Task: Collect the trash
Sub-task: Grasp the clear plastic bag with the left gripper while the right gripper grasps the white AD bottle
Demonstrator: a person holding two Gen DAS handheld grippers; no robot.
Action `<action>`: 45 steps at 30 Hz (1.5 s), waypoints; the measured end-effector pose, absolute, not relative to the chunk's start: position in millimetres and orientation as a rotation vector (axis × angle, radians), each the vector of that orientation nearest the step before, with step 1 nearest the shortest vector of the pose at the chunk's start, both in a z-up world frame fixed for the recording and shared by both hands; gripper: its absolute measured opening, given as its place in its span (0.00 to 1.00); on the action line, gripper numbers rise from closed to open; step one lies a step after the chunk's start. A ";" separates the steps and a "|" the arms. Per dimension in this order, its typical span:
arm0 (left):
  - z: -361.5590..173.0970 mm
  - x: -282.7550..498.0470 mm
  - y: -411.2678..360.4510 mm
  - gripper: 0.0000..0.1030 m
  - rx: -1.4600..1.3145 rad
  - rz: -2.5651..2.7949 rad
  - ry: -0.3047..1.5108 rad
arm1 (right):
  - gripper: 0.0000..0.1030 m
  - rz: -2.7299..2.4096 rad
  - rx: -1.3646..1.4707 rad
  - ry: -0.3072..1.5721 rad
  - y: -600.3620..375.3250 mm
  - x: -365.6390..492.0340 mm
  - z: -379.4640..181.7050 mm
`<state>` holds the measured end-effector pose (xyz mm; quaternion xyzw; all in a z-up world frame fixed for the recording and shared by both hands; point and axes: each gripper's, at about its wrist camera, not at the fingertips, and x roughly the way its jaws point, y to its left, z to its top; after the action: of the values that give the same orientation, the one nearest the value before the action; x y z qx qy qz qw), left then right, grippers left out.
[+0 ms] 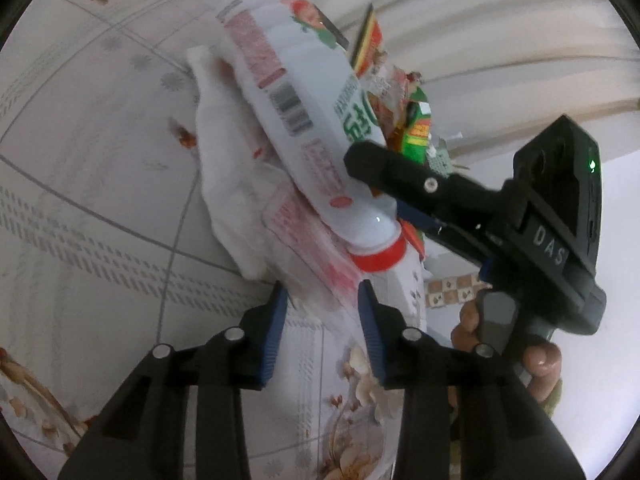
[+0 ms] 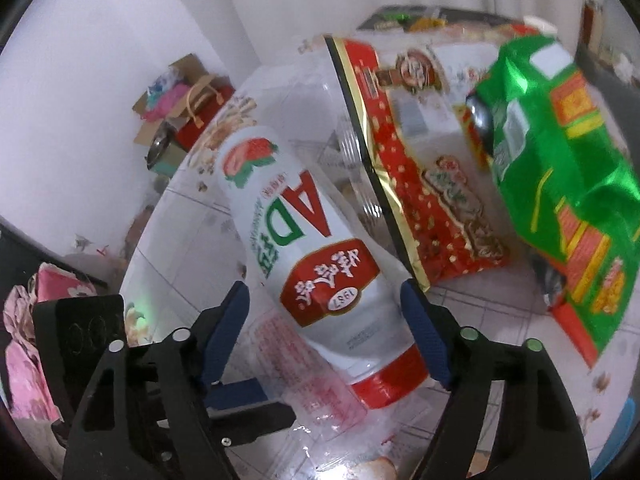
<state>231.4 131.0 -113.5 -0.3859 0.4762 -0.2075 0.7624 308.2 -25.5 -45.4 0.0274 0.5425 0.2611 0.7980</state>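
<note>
A white drink bottle (image 2: 312,240) with a red cap (image 2: 392,380) lies on the tiled tablecloth, cap toward me. My right gripper (image 2: 324,292) is open and straddles its neck end; the right pad is at the bottle's shoulder, the left pad stands apart. In the left wrist view the same bottle (image 1: 304,104) lies over a clear wrapper with red print (image 1: 308,240) and a white tissue (image 1: 224,152). My left gripper (image 1: 322,294) is narrowly open at the wrapper's near edge; no firm grip shows. The right gripper's fingers (image 1: 400,172) reach over the bottle from the right.
A red and gold snack bag (image 2: 400,184) and a green foil bag (image 2: 560,184) lie just beyond the bottle. The table (image 1: 100,200) has a floral tiled cover. Boxes and bags (image 2: 180,96) and pink cloth (image 2: 32,320) sit on the floor at left.
</note>
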 end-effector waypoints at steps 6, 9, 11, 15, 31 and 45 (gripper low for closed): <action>-113.3 230.1 132.7 0.23 -0.852 -0.412 1.021 | 0.57 0.573 0.104 1.177 -33.2 298.8 -44.5; -113.3 226.5 134.8 0.13 -0.841 -0.405 1.023 | 0.53 0.580 0.128 1.175 -38.3 289.0 -41.7; -109.9 219.0 137.2 0.10 -0.835 -0.408 1.014 | 0.51 0.580 0.140 1.173 -42.9 281.8 -39.9; -97.4 203.9 141.1 0.07 -0.782 -0.431 1.007 | 0.47 0.571 0.159 1.155 -48.7 264.0 -35.6; -91.5 144.6 177.5 0.06 -0.585 -0.466 1.151 | 0.40 0.440 0.339 1.183 -118.0 129.5 -34.6; -93.0 167.9 165.3 0.32 -0.586 -0.394 1.164 | 0.74 0.366 0.327 1.127 -116.1 127.1 -32.7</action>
<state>167.9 165.3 -93.0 -0.2710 0.5381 -0.1820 0.7771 127.1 -116.1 -32.7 0.1533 0.5286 0.1717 0.8170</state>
